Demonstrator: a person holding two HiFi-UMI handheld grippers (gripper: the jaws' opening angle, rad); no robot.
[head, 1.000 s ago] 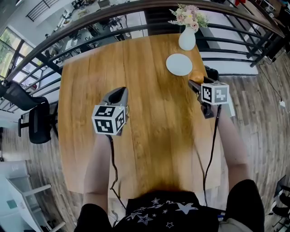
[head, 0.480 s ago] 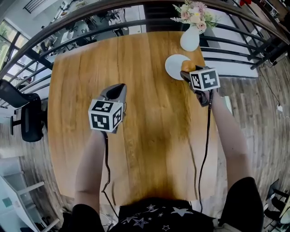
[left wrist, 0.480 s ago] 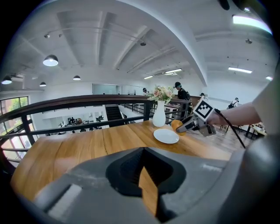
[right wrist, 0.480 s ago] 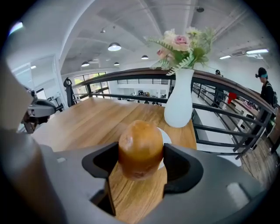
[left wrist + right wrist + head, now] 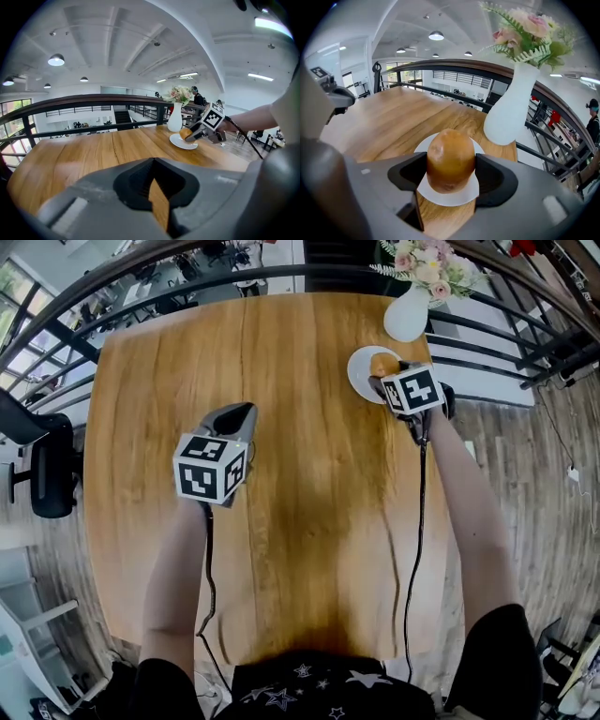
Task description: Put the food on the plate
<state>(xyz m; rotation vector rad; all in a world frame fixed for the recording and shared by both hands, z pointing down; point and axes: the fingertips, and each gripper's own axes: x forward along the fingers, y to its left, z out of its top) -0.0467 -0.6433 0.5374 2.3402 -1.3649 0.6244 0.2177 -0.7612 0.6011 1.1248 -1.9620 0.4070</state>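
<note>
**Q:** What is hard to make out here?

**A:** From the head view, the marker cube of the right gripper (image 5: 451, 174) covers part of the white plate (image 5: 454, 199). The jaws also hide the underside of the bun (image 5: 451, 157), so it cannot be told whether the bun rests on the plate or hangs just over it.

**Q:** And the two grips?

**A:** On the near left, the left gripper (image 5: 240, 414) hovers over bare wood. Its jaws are drawn together with only a sliver of tabletop showing between them, and it holds nothing. On the far right, the right gripper's jaws stand wide and pinch the golden-brown bun by its sides, directly above the plate.

**Q:** The setting?

**A:** It is a wooden table (image 5: 300, 484). A white vase (image 5: 511, 108) of pink flowers (image 5: 525, 28) stands just beyond the plate at the far right edge. A dark curved railing (image 5: 93, 99) runs behind the table, and past it is an open hall with ceiling lamps. A black office chair (image 5: 47, 465) sits on the floor to the left.
</note>
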